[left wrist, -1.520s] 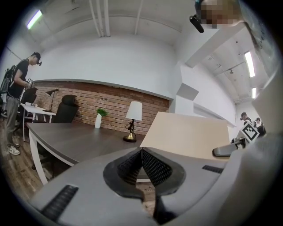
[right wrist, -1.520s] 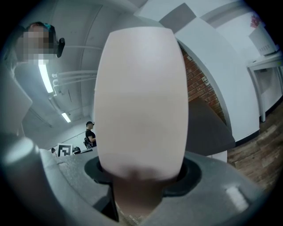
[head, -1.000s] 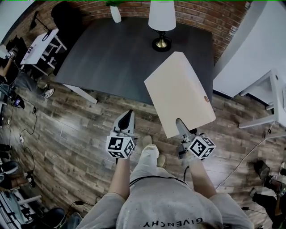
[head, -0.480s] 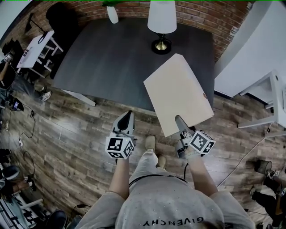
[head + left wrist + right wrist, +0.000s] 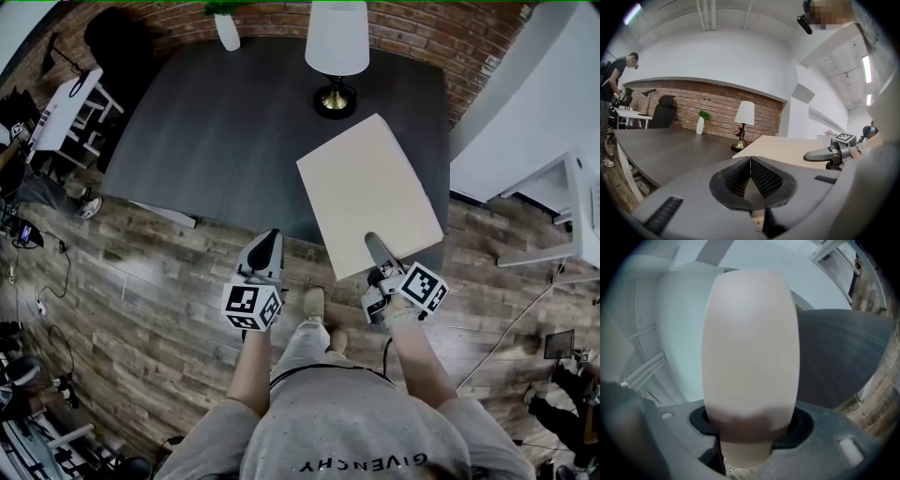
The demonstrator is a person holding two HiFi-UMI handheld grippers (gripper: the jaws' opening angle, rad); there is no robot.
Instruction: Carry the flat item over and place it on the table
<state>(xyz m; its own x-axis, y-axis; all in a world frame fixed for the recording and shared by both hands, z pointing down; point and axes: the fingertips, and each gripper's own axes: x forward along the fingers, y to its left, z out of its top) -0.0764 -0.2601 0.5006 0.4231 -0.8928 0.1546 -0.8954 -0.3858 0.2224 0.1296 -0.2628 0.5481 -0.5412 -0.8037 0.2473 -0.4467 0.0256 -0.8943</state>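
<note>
Above the bench edge, the right tongs grip the flat board by its near end; the left tongs are closed, empty. Lower it level, clear of the lamp.

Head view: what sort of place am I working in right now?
Probably an office or studio: a large dark table with a lamp on it against a brick wall, and a white desk at the far left.
</note>
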